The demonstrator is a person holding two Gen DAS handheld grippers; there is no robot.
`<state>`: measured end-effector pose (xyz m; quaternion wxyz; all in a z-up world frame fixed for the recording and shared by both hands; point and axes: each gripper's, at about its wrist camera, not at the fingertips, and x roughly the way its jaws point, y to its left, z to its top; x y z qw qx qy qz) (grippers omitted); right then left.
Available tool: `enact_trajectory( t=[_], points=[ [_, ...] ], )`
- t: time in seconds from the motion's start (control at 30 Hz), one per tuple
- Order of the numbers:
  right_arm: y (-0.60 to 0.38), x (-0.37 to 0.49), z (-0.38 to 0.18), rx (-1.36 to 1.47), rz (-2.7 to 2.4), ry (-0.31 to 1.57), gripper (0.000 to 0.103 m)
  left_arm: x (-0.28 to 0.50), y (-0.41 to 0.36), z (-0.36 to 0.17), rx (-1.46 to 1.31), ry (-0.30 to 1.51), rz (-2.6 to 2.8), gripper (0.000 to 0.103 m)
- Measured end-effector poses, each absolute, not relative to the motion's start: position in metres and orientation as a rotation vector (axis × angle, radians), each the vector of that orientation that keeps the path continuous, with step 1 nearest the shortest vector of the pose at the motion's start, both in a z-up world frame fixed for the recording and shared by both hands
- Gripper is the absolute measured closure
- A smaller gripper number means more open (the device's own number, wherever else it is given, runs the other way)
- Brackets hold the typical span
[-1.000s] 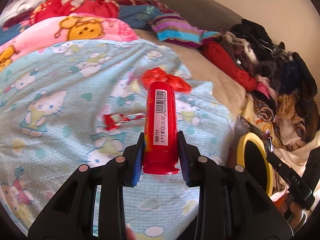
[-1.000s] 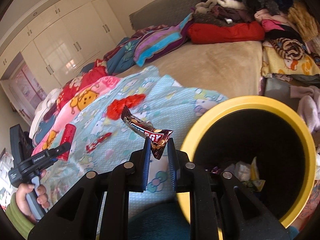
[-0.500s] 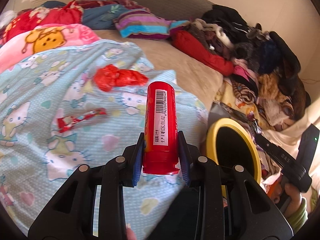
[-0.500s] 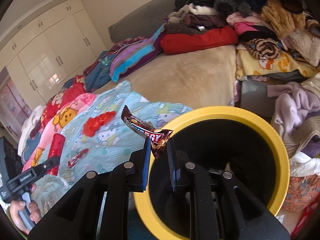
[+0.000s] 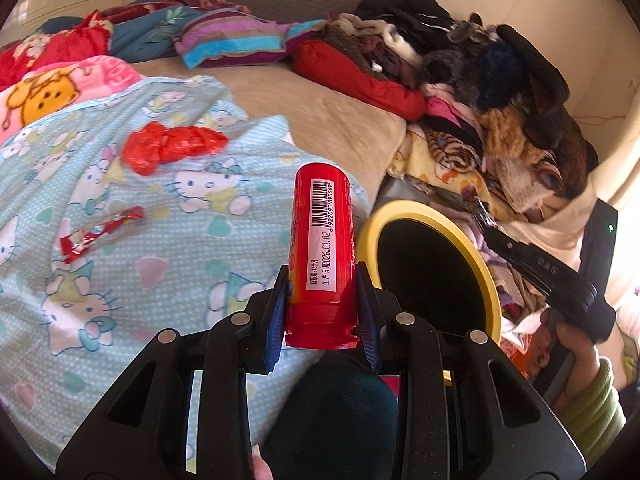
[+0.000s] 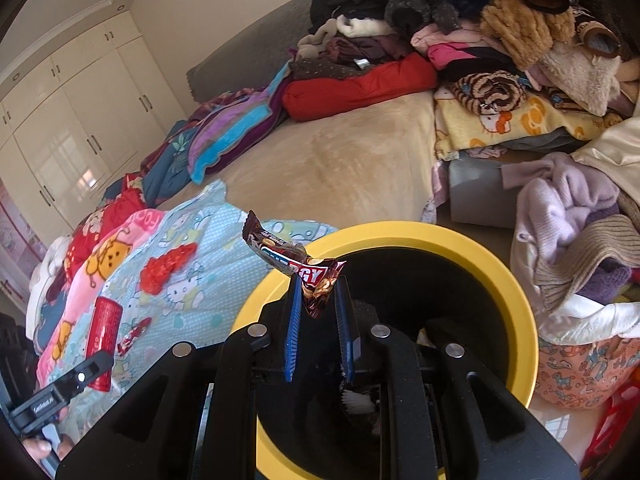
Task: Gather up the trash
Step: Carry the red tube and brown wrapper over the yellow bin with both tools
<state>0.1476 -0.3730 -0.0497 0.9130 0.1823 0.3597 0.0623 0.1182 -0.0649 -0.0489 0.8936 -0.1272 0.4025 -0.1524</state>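
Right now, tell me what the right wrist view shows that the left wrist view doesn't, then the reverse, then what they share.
Only the right wrist view shows the candy wrapper between the right gripper fingers, trash inside the bin, and the wardrobe. Only the left wrist view shows the barcode label on the red tube. Both show the tube in the left gripper, the yellow-rimmed bin, the red bag and small red wrapper on the blanket.

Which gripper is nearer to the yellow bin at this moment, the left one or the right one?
The right. The right gripper, with the snack wrapper, is over the yellow bin opening. The left gripper, with the red tube, is beside the bin, over the bed.
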Motion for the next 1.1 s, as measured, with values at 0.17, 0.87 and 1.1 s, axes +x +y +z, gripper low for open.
enact_trajectory(
  t=[0.17,0.87,1.1],
  points=[
    [-0.384,0.146,-0.050,0.382,0.097,0.734,0.086,0.117,-0.084,-0.049,-0.239,0.838,-0.364,0.078],
    [-0.423,0.145,-0.060,0.431,0.022,0.747,0.086,0.117,-0.153,-0.052,-0.147,0.843,-0.498,0.078],
    [-0.430,0.147,-0.070,0.440,0.017,0.780,0.086,0.119,-0.173,-0.061,-0.112,0.870,-0.540,0.078]
  ],
)
